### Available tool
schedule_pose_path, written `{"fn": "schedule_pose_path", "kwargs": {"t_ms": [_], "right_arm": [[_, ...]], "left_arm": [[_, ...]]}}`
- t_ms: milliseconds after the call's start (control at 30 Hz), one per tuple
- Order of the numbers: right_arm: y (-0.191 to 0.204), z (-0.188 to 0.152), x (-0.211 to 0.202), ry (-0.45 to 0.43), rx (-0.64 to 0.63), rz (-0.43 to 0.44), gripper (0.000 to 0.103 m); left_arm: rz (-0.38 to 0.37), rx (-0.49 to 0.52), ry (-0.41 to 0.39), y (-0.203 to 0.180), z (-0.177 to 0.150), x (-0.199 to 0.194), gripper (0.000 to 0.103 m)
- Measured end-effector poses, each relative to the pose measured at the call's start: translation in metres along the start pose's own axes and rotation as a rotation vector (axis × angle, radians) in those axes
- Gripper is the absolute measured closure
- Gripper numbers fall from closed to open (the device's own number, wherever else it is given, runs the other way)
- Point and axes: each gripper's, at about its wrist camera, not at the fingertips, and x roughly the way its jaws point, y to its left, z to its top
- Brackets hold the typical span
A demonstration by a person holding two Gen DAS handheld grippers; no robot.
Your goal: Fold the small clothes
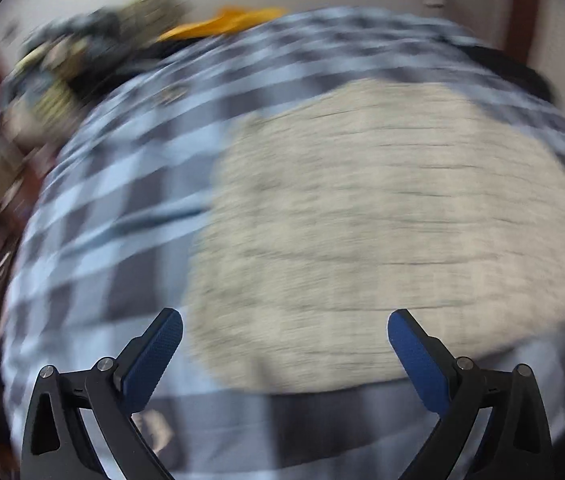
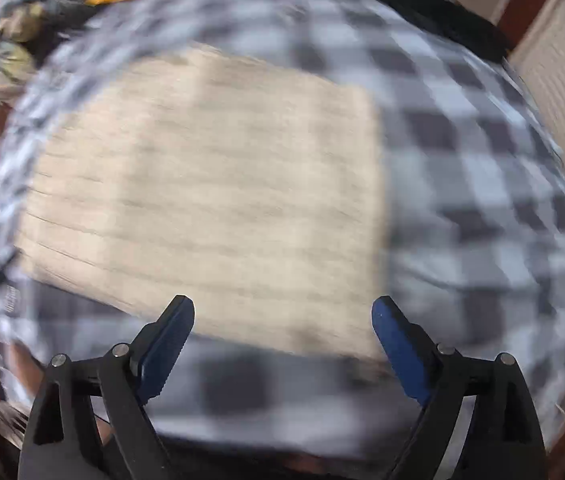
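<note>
A beige knitted garment (image 1: 382,232) lies flat in a roughly rectangular shape on a blue and grey checked bedsheet (image 1: 122,184). It also shows in the right wrist view (image 2: 210,192). My left gripper (image 1: 284,320) is open and empty, hovering over the garment's near edge. My right gripper (image 2: 282,312) is open and empty, above the garment's near right corner. Both views are motion-blurred.
A pile of dark and camouflage clothes (image 1: 66,60) and an orange item (image 1: 226,20) lie at the far left of the bed. A black item (image 2: 434,12) lies at the far right. The checked sheet (image 2: 482,200) extends to the right.
</note>
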Motion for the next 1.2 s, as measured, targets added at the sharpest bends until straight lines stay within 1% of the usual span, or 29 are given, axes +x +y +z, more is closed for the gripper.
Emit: {"fn": "schedule_pose_path", "kwargs": {"t_ms": [33, 67, 100, 133, 167, 200, 267, 300, 367, 400, 433, 467, 500, 533, 567, 633, 667, 700, 733, 767, 800, 867, 933, 967, 1067, 1100, 1133, 1167, 1200], "right_arm": [[0.010, 0.006, -0.004, -0.027, -0.020, 0.024, 0.014], [0.036, 0.011, 0.003, -0.065, -0.051, 0.050, 0.014], [0.051, 0.015, 0.008, -0.088, -0.076, 0.066, 0.014], [0.068, 0.017, 0.020, -0.104, -0.109, 0.073, 0.015], [0.075, 0.025, 0.027, -0.099, -0.133, 0.067, 0.015], [0.085, 0.027, 0.045, -0.071, -0.173, 0.053, 0.015], [0.095, 0.023, 0.076, 0.012, -0.252, 0.019, 0.015], [0.094, 0.019, 0.090, 0.056, -0.284, -0.025, 0.015], [0.078, 0.013, 0.107, 0.125, -0.300, -0.113, 0.015], [0.060, 0.012, 0.113, 0.161, -0.268, -0.148, 0.015], [0.041, 0.014, 0.116, 0.193, -0.217, -0.156, 0.015], [0.012, 0.017, 0.118, 0.234, -0.122, -0.142, 0.014], [-0.008, 0.019, 0.117, 0.252, -0.052, -0.127, 0.014], [-0.028, 0.020, 0.116, 0.261, 0.014, -0.139, 0.015], [-0.054, 0.019, 0.114, 0.266, 0.091, -0.194, 0.015], [-0.088, 0.018, 0.108, 0.259, 0.189, -0.301, 0.014], [-0.106, 0.015, 0.102, 0.242, 0.260, -0.299, 0.014], [-0.124, 0.012, 0.094, 0.217, 0.350, -0.280, 0.014], [-0.136, 0.009, 0.088, 0.192, 0.418, -0.271, 0.014], [-0.149, 0.005, 0.080, 0.155, 0.493, -0.268, 0.014], [-0.154, 0.004, 0.076, 0.128, 0.526, -0.267, 0.014], [-0.156, 0.003, 0.069, 0.067, 0.554, -0.255, 0.014], [-0.145, 0.009, 0.067, 0.013, 0.518, -0.238, 0.014], [-0.138, 0.013, 0.067, -0.003, 0.497, -0.227, 0.014], [-0.105, 0.026, 0.069, -0.062, 0.371, -0.164, 0.014], [-0.088, 0.034, 0.076, -0.071, 0.306, -0.113, 0.014], [-0.078, 0.038, 0.078, -0.075, 0.269, -0.077, 0.014], [-0.061, 0.045, 0.085, -0.082, 0.201, -0.017, 0.014], [-0.047, 0.052, 0.087, -0.093, 0.157, 0.014, 0.014]], "left_arm": [[-0.044, 0.035, -0.008, -0.008, -0.001, 0.001, 0.000], [-0.080, 0.071, -0.002, -0.016, -0.002, 0.004, 0.000], [-0.099, 0.108, 0.025, -0.022, -0.004, 0.011, 0.000], [-0.096, 0.127, 0.059, -0.024, -0.006, 0.019, 0.000], [-0.081, 0.134, 0.102, -0.023, -0.008, 0.030, 0.000], [-0.047, 0.125, 0.163, -0.018, -0.011, 0.044, 0.000], [0.025, 0.065, 0.253, 0.002, -0.015, 0.065, 0.000], [0.056, -0.003, 0.295, 0.020, -0.018, 0.073, 0.000], [0.054, -0.156, 0.347, 0.053, -0.022, 0.079, 0.000], [0.044, -0.264, 0.372, 0.074, -0.026, 0.080, 0.000], [0.034, -0.335, 0.387, 0.087, -0.030, 0.080, 0.000], [0.012, -0.402, 0.402, 0.100, -0.034, 0.080, 0.000], [0.024, -0.458, 0.417, 0.112, -0.039, 0.079, 0.000], [0.058, -0.487, 0.421, 0.120, -0.042, 0.077, 0.000], [0.101, -0.509, 0.420, 0.128, -0.045, 0.074, 0.000], [0.206, -0.548, 0.413, 0.143, -0.046, 0.064, 0.000], [0.278, -0.563, 0.405, 0.151, -0.046, 0.057, 0.000], [0.371, -0.576, 0.386, 0.158, -0.045, 0.048, 0.000], [0.433, -0.586, 0.355, 0.163, -0.043, 0.039, 0.000], [0.461, -0.596, 0.323, 0.165, -0.040, 0.032, 0.000], [0.464, -0.608, 0.278, 0.165, -0.035, 0.023, 0.000], [0.423, -0.613, 0.199, 0.159, -0.026, 0.012, 0.000], [0.338, -0.581, 0.108, 0.143, -0.014, 0.000, 0.000], [0.300, -0.558, 0.081, 0.137, -0.008, -0.001, 0.000], [0.137, -0.457, -0.003, 0.100, 0.011, -0.005, 0.000], [0.081, -0.409, -0.032, 0.085, 0.017, -0.004, 0.000], [0.026, -0.346, -0.056, 0.067, 0.026, -0.001, 0.000], [-0.005, -0.304, -0.067, 0.060, 0.030, 0.003, 0.000], [-0.052, -0.233, -0.077, 0.040, 0.042, 0.011, 0.000]]}}
